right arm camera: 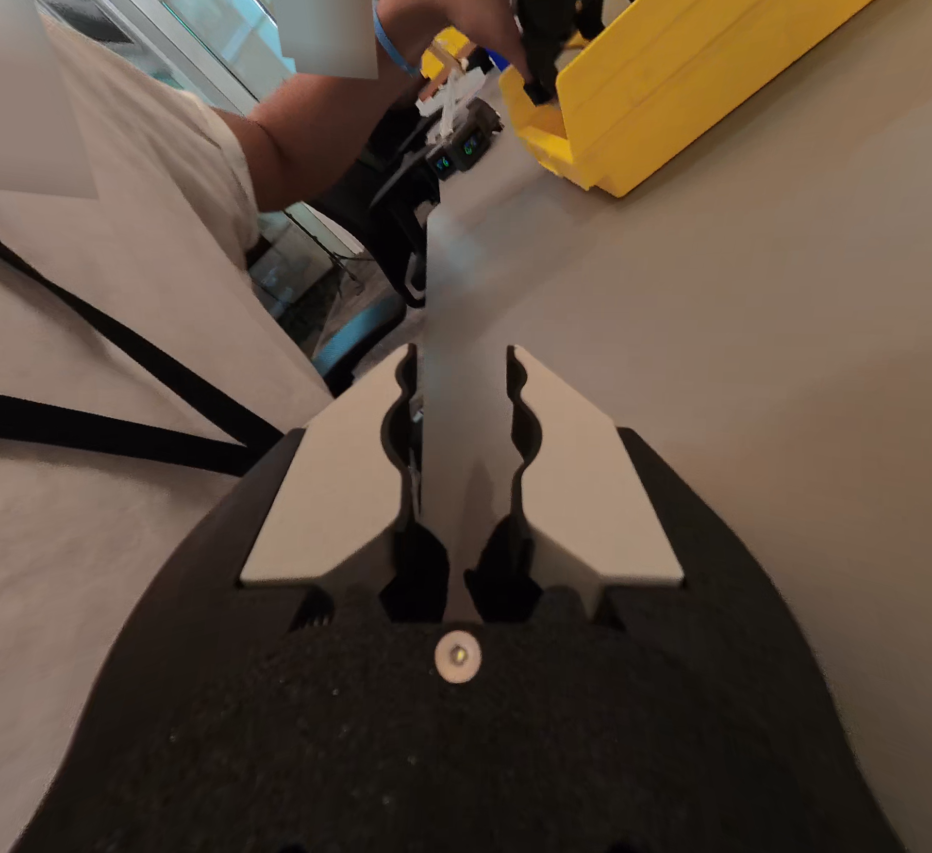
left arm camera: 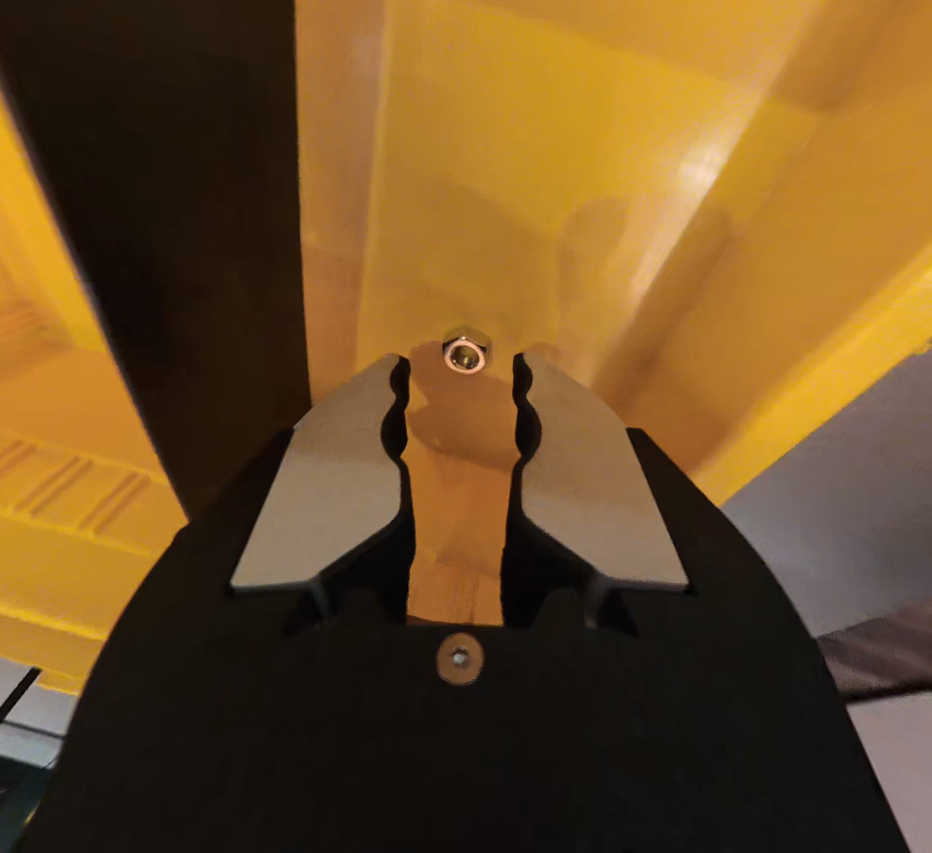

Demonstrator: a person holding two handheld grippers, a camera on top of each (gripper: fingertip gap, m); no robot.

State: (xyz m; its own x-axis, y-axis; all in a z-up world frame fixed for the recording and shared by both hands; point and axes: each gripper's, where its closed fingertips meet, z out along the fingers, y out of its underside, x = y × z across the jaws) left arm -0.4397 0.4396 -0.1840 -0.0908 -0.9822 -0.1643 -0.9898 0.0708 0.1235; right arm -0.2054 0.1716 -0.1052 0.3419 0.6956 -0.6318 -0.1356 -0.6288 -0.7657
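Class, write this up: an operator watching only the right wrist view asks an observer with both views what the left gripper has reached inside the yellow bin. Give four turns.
Operator: What is in the yellow bin by the left gripper?
Observer: One small metal nut lies on the bin floor at its fingertips.
Operator: Is it gripped?
Observer: No. The jaws stand apart, and both fingers are clear of the nut.
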